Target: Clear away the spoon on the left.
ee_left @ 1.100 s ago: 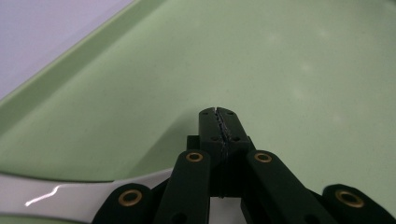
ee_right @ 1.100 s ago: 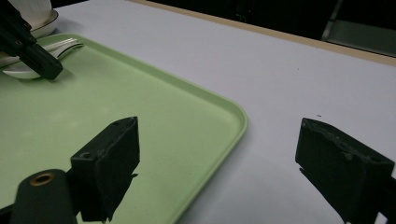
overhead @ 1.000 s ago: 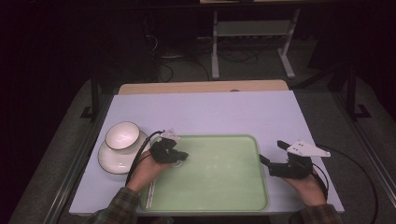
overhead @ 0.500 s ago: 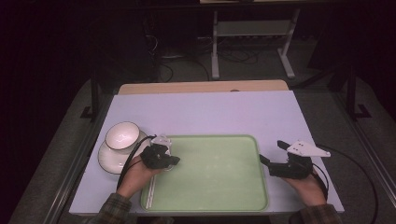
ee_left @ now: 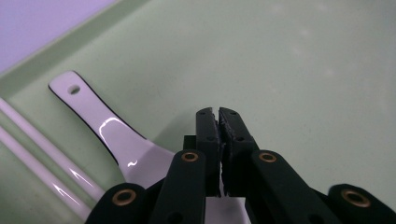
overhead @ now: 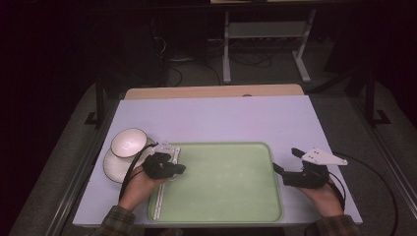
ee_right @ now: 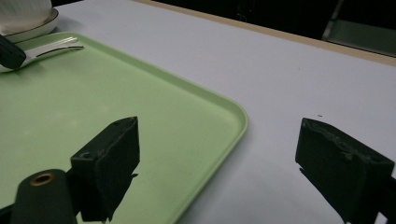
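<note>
A pale lilac rectangular table top (overhead: 221,118) carries a light green plastic tray (overhead: 221,182) at its six o'clock edge. At the tray's nine o'clock, a round white ceramic bowl (overhead: 129,142) sits on a white plate (overhead: 112,167). Two white chopsticks (ee_left: 42,161) and a white ceramic spoon (ee_left: 107,130) lie along the tray's nine o'clock side. The left gripper (ee_left: 218,116) hovers there, jaws together on nothing. The right gripper (ee_right: 219,158), at three o'clock, stands with jaws wide apart.

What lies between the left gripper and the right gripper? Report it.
In the high view, the green tray shows its bare floor along the stretch from the left gripper to the right gripper; nothing lies on it there.
</note>
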